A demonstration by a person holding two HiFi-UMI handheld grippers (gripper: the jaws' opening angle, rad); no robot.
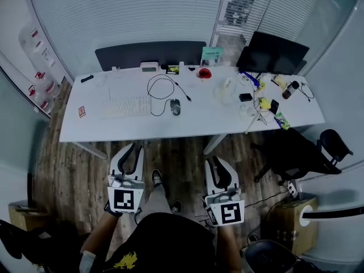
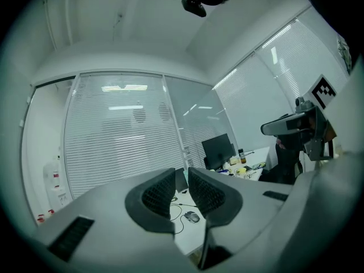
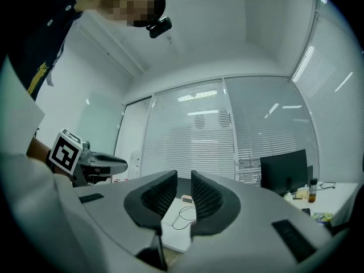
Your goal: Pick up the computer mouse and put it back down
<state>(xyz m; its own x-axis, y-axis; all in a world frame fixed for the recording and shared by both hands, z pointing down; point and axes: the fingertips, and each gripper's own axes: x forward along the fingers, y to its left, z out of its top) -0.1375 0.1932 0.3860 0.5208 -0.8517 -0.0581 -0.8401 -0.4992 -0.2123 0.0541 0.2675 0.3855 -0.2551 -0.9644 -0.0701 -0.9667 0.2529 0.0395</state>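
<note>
The dark computer mouse (image 1: 175,107) lies on the white table (image 1: 199,127), right of a white keyboard (image 1: 126,107), with its black cable looped behind it. Through the left gripper view it shows small and far off as the mouse (image 2: 192,216). I stand back from the table over the wooden floor. My left gripper (image 1: 129,147) and right gripper (image 1: 220,161) are held side by side near my body, pointing at the table. Both the left gripper (image 2: 182,178) and the right gripper (image 3: 183,181) keep only a narrow gap between the pads, and nothing is between them.
A black monitor (image 1: 272,53) and several small items, among them a red cup (image 1: 204,73), crowd the table's right end. A black office chair (image 1: 296,152) stands right of the table's front, and a cardboard box (image 1: 296,220) sits on the floor to my right.
</note>
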